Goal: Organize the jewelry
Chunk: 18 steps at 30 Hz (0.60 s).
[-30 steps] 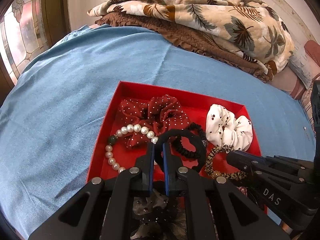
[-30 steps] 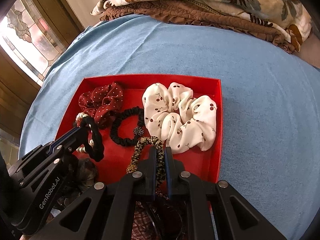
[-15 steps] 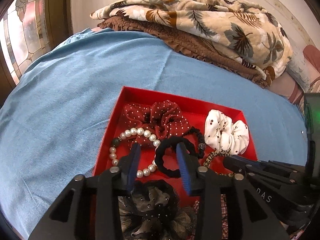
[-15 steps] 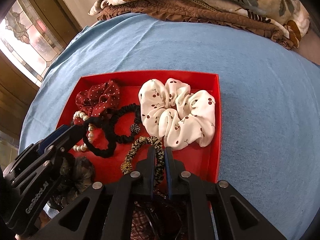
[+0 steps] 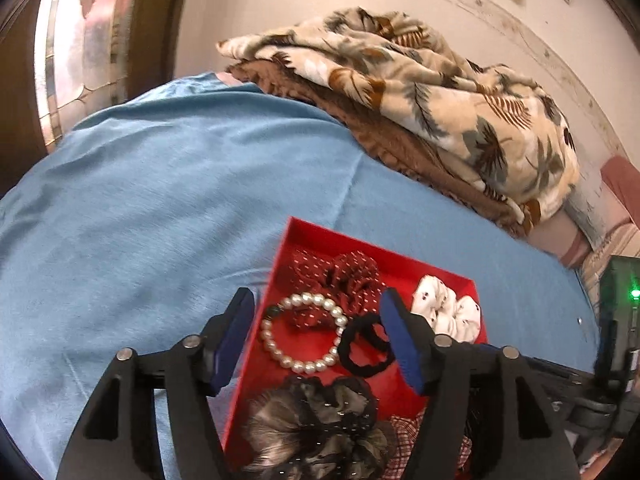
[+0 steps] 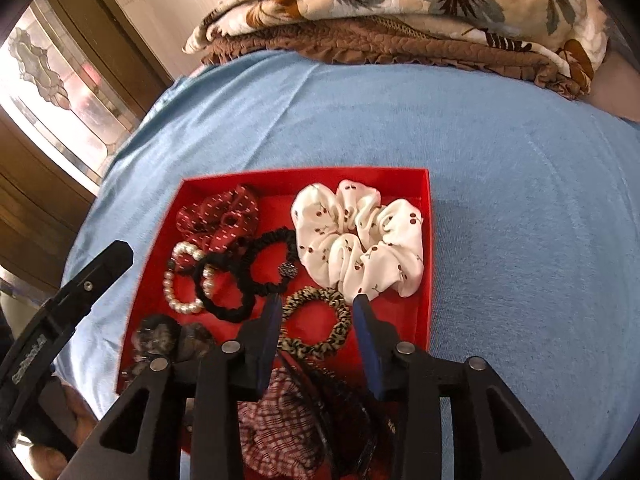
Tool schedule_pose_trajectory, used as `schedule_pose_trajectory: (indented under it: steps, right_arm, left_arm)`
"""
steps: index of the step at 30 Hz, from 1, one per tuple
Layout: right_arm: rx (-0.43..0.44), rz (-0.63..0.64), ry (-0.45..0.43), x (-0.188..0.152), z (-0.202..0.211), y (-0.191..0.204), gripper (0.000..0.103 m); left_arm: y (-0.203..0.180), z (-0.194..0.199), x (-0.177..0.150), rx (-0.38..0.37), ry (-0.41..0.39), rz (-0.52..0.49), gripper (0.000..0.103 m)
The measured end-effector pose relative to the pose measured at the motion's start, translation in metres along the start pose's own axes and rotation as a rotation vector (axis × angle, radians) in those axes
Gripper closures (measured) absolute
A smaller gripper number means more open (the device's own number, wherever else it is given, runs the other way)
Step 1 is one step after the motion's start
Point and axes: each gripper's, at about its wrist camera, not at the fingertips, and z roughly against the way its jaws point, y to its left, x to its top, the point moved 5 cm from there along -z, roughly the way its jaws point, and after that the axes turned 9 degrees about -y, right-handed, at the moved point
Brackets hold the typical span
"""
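Note:
A red tray (image 6: 424,240) lies on the blue bedsheet (image 6: 520,200); it also shows in the left wrist view (image 5: 304,228). In it lie a pearl bracelet (image 5: 304,332), a plain black hair tie (image 5: 362,354), a red dotted scrunchie (image 6: 220,220), a white cherry scrunchie (image 6: 360,240), a beaded black tie (image 6: 272,264) and a leopard-print tie (image 6: 316,322). My left gripper (image 5: 316,308) is open and empty above the pearl bracelet. My right gripper (image 6: 316,304) is open and empty, its fingers either side of the leopard-print tie.
A dark frilly scrunchie (image 5: 316,428) and a red plaid one (image 6: 280,424) lie at the tray's near end. Folded floral and brown quilts (image 5: 420,108) sit at the far side of the bed. A stained-glass window (image 6: 52,92) is at the left.
My left gripper let go of the black hair tie, opened wide and pulled back upward. My right gripper let go of the leopard-print tie, which now lies in the tray, and drew back.

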Motion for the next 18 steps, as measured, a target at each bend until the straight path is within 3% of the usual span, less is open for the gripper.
schedule_pose_trajectory:
  steps: [6,10,15,18]
  right_arm:
    - [-0.002,0.014,-0.061,0.001,0.028,0.001,0.057]
    - [-0.036,0.074,-0.089,-0.016,0.048,-0.003,0.055]
    - [-0.125,0.150,-0.134,-0.047,0.075,-0.017,0.046]
    - [-0.148,0.143,-0.134,-0.063,0.087,-0.030,0.045]
  left_arm:
    - [0.002,0.006,-0.001,0.025,-0.016,-0.009,0.036]
    - [-0.001,0.019,-0.001,0.078,-0.079,-0.052,0.033]
    - [-0.019,0.054,0.003,0.282,-0.303,-0.223,0.008]
    - [-0.039,0.080,0.003,0.382,-0.445,-0.322,0.001]
